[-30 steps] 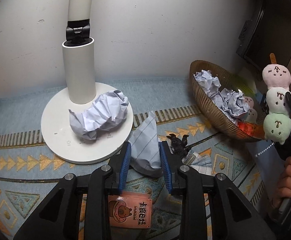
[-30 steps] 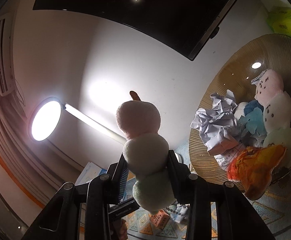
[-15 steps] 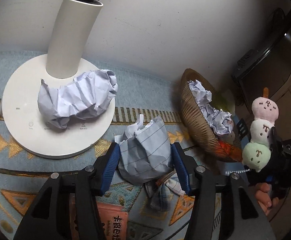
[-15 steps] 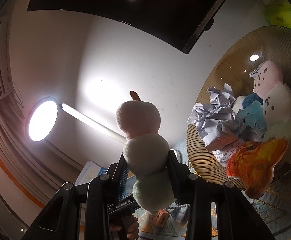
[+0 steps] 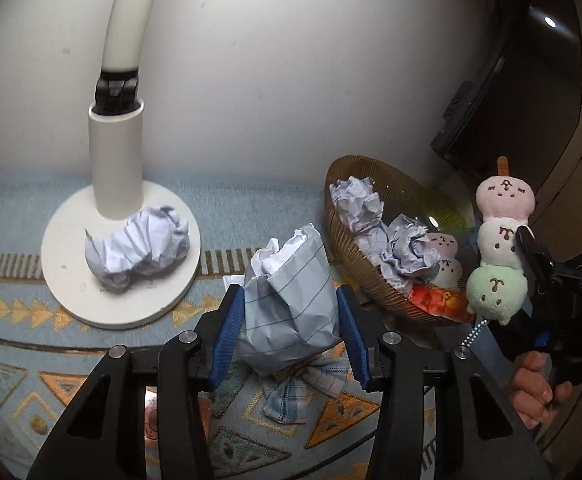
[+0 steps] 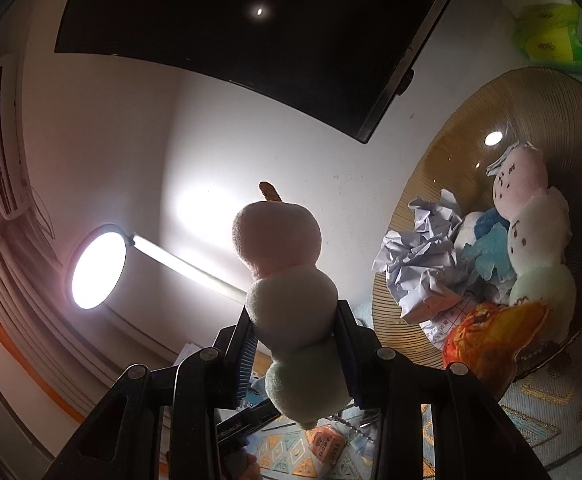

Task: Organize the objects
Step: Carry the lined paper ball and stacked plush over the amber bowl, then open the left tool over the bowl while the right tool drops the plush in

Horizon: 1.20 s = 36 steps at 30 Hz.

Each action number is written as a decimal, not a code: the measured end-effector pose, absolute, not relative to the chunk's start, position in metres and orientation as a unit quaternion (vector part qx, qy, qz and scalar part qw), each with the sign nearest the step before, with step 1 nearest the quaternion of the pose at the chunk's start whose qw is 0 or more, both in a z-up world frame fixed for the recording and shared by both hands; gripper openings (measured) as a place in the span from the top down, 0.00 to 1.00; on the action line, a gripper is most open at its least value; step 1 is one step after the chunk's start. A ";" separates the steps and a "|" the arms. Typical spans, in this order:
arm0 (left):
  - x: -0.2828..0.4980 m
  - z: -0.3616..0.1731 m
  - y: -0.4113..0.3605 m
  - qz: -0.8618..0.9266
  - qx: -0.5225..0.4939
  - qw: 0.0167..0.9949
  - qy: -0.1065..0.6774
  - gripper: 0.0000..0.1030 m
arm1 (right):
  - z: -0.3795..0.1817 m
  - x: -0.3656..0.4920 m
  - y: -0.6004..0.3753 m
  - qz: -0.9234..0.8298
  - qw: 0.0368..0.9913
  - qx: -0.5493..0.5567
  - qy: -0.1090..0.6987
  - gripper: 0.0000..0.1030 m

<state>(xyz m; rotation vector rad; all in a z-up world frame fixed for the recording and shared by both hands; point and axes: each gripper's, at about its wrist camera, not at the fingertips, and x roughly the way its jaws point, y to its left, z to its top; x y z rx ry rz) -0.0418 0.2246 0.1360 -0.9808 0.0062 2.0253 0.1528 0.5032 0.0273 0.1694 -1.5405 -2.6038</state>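
- Paper comes first in the left wrist view: the left gripper has its blue-padded fingers clamped on a crumpled ball of lined grey-white paper, which a second ago lay low on the patterned blue-and-orange cloth and is now lifted clear of it.
- To the right, near the paper, sits the ribbed brown wicker basket, already holding crumpled sheets and plush toys; on the far left a second crumpled paper wad rests on the round white lamp base, and a checked blue fabric bow lies below the held ball.
- At the right edge a hand grips the right gripper, carrying the pink, white and green three-ball dumpling plush.
- In the right wrist view the right gripper's fingers are closed on that plush at its white middle ball, unchanged over the last second, with the basket to its right.
- Judged from this, both loads look ready to go into the basket; the wad and bow remain.
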 end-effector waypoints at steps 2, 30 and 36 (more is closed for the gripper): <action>-0.026 0.162 0.229 0.834 -0.350 0.426 0.022 0.57 | 0.031 0.156 0.505 -0.862 0.048 0.050 -0.503 0.65; 0.027 0.168 0.338 0.820 -0.250 0.513 0.049 0.48 | 0.021 0.174 0.540 -0.871 -0.082 0.055 -0.482 0.60; 0.043 0.179 0.325 0.829 -0.177 0.527 0.058 0.01 | 0.023 0.199 0.547 -0.853 -0.105 -0.024 -0.511 0.00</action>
